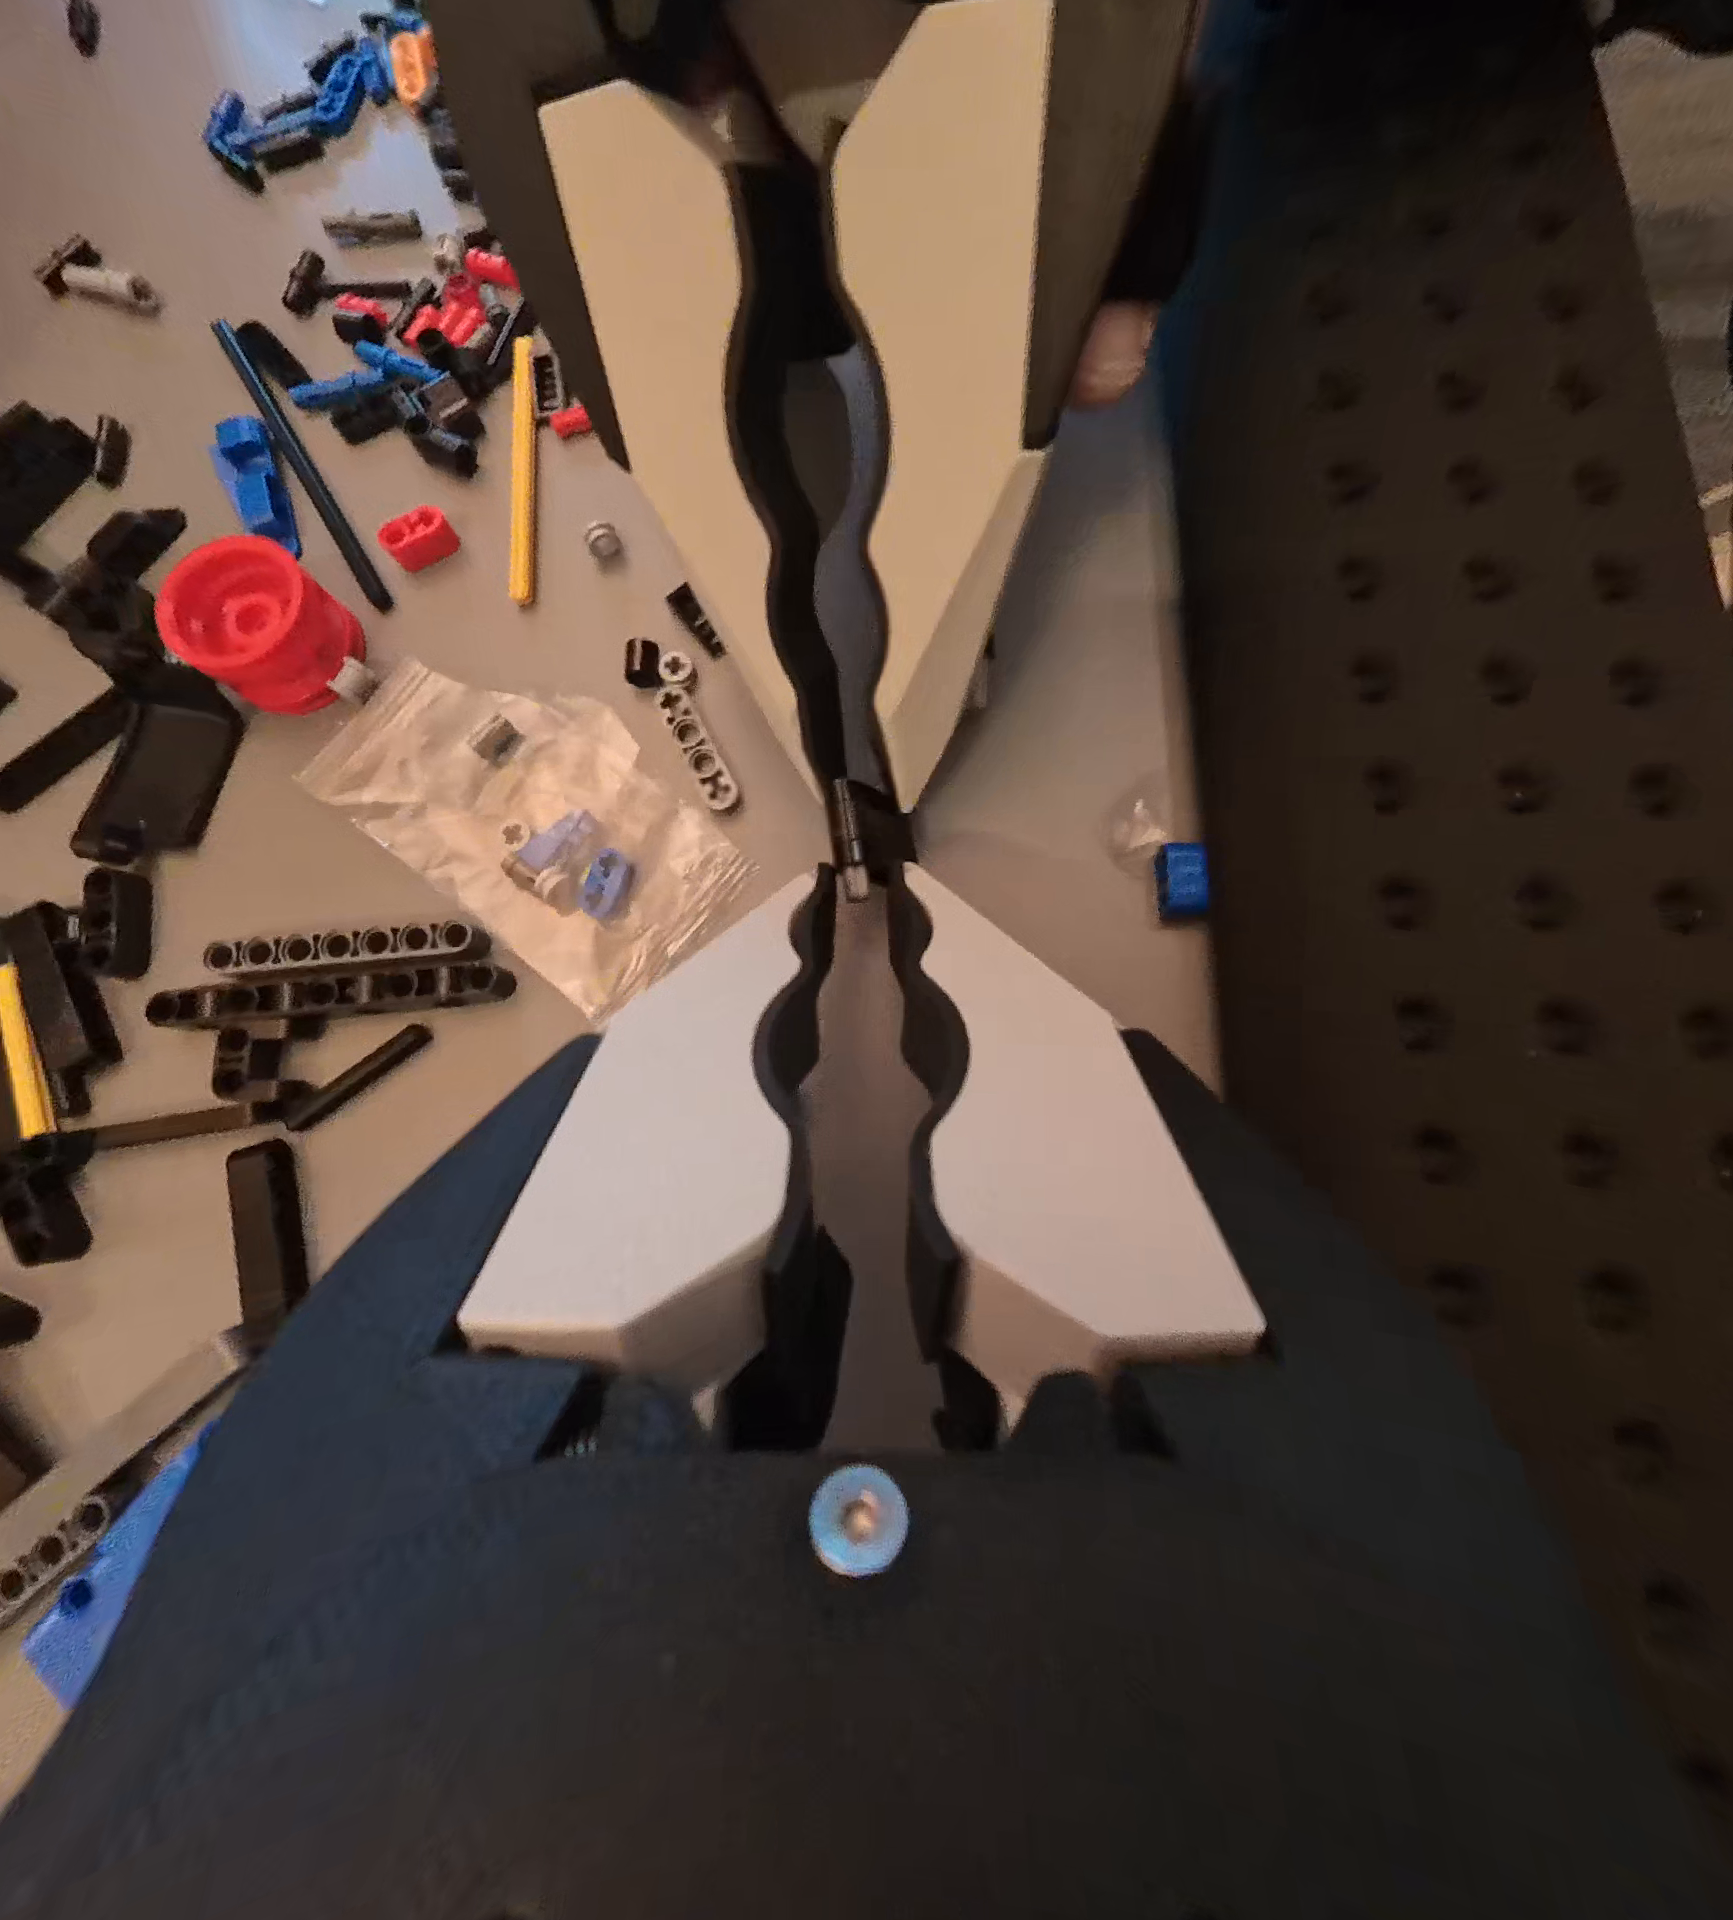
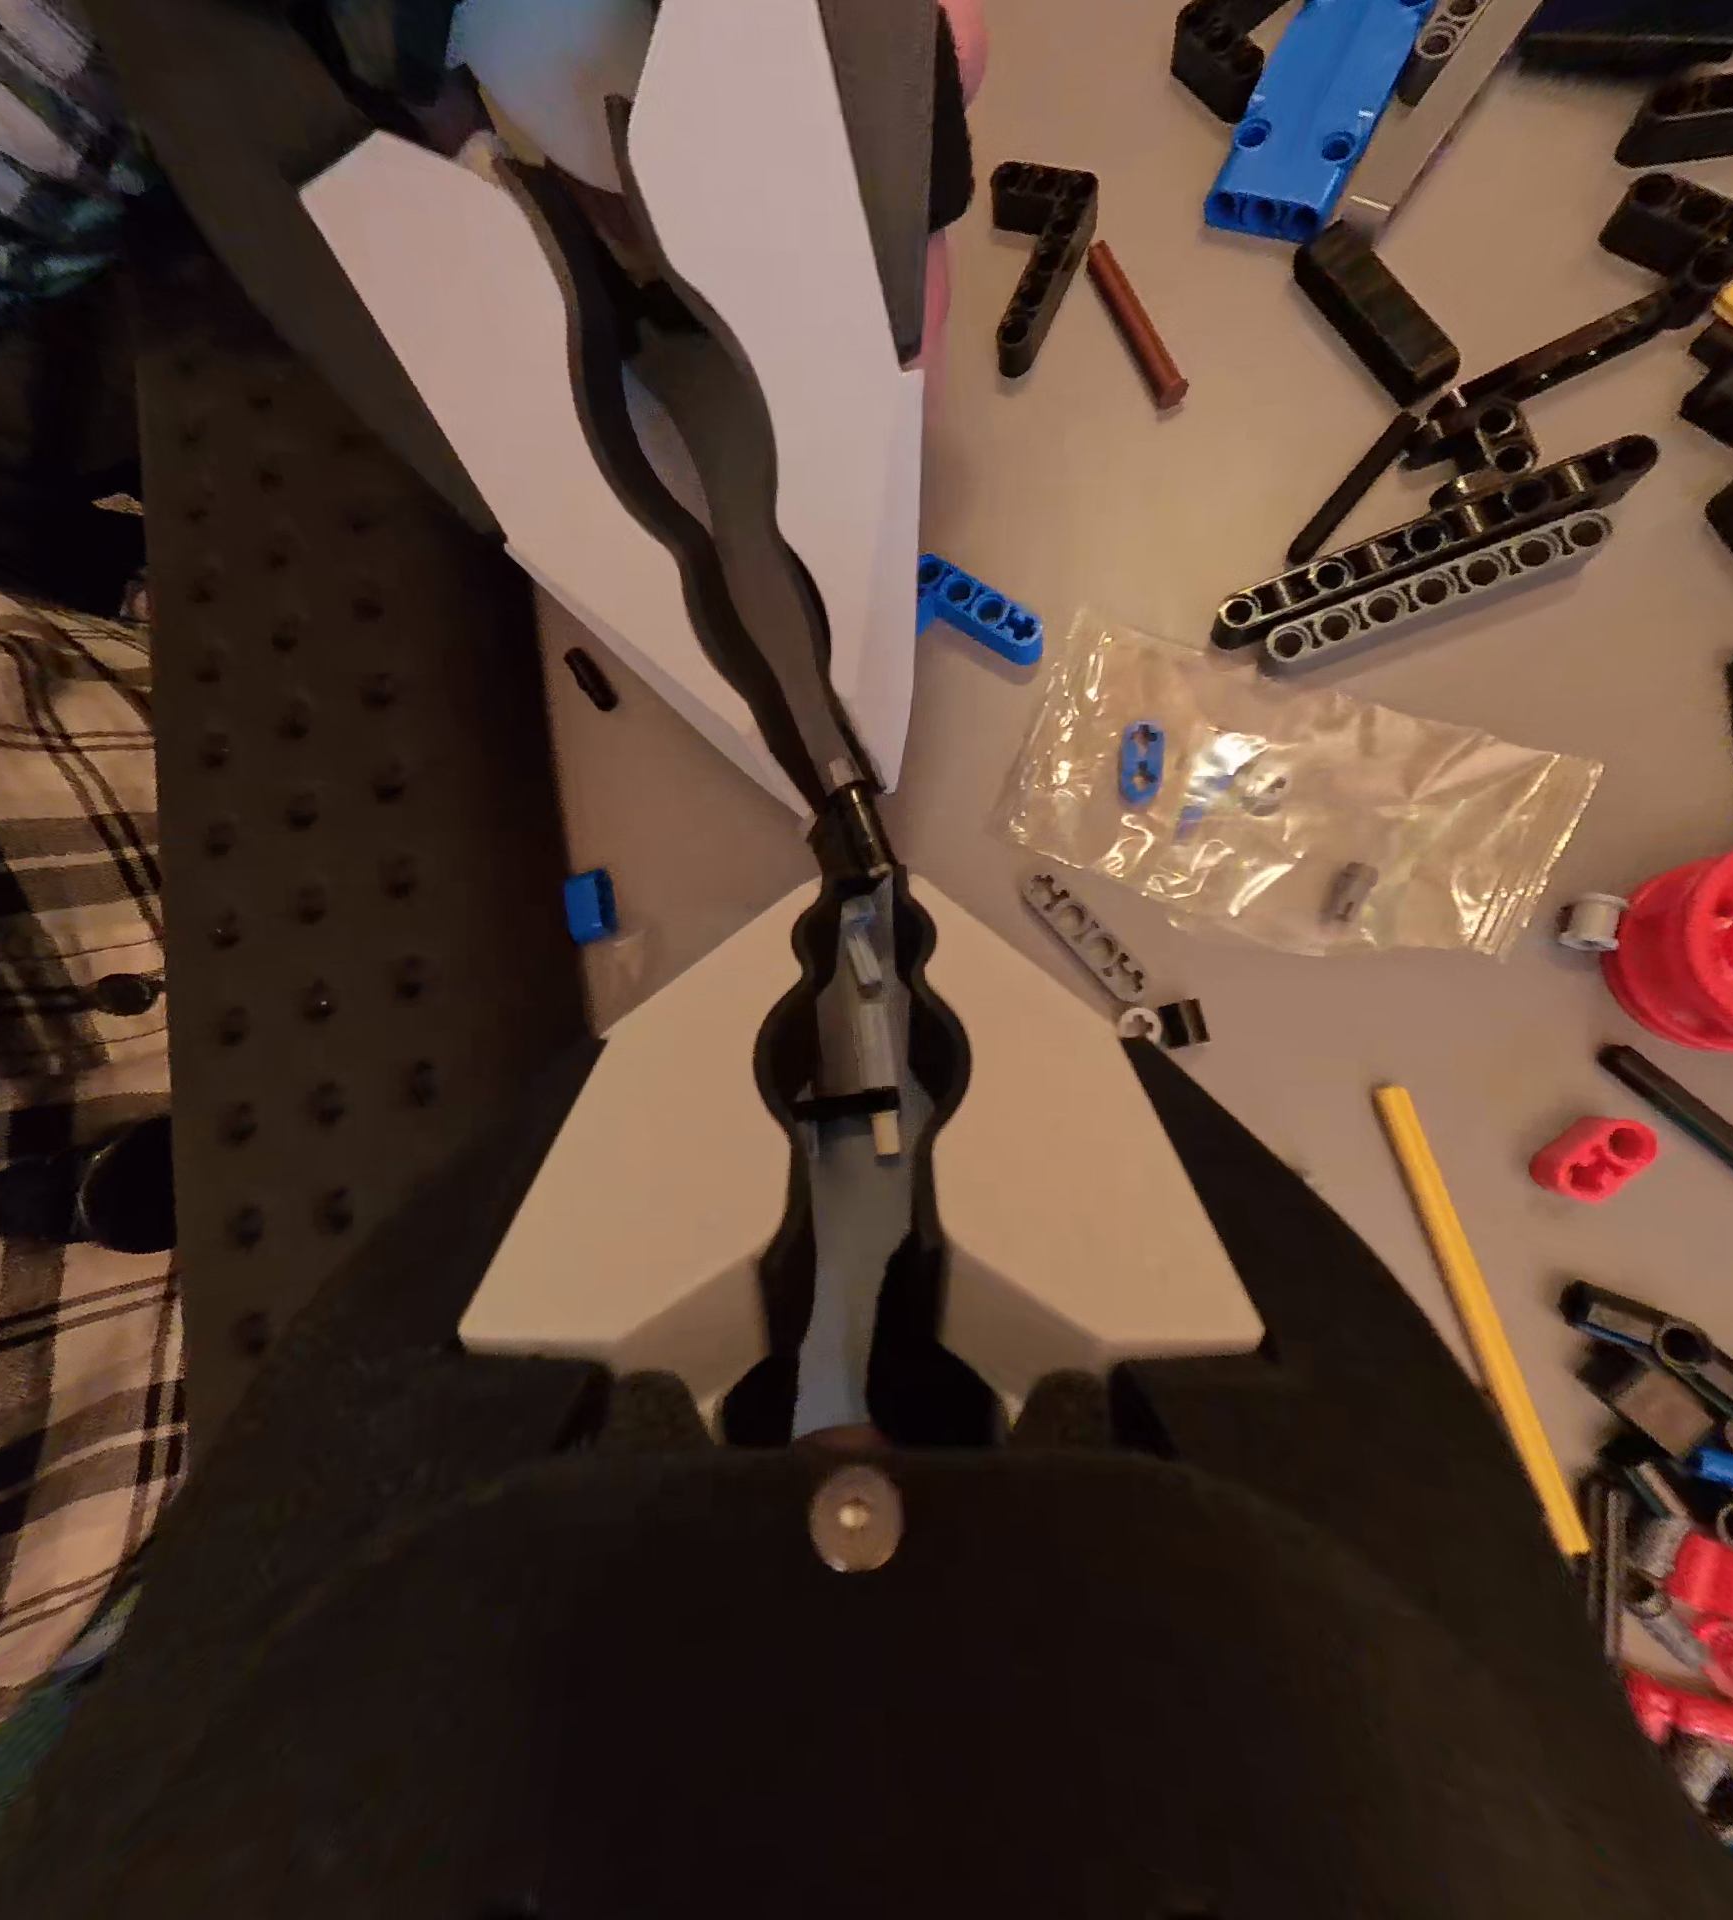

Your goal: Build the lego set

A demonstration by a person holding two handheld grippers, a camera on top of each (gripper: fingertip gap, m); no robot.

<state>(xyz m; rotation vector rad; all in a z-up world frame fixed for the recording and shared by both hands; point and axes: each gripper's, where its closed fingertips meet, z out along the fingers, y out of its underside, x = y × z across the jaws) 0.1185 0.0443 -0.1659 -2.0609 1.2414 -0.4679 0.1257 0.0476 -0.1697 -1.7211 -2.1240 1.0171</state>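
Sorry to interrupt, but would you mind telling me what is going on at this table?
A person is building a Lego set with two hand-held tongs. The left tongs and right tongs meet tip to tip, both shut on a small black connector held over the grey table. Loose pieces, a plastic bag and a red wheel lie around.

Left claw [image 1: 857, 894] and right claw [image 2: 857, 883] meet tip to tip, both closed.

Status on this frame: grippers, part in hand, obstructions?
Left gripper and right gripper tip to tip, both shut on small black connector. Nothing between them; clear bag lies aside.
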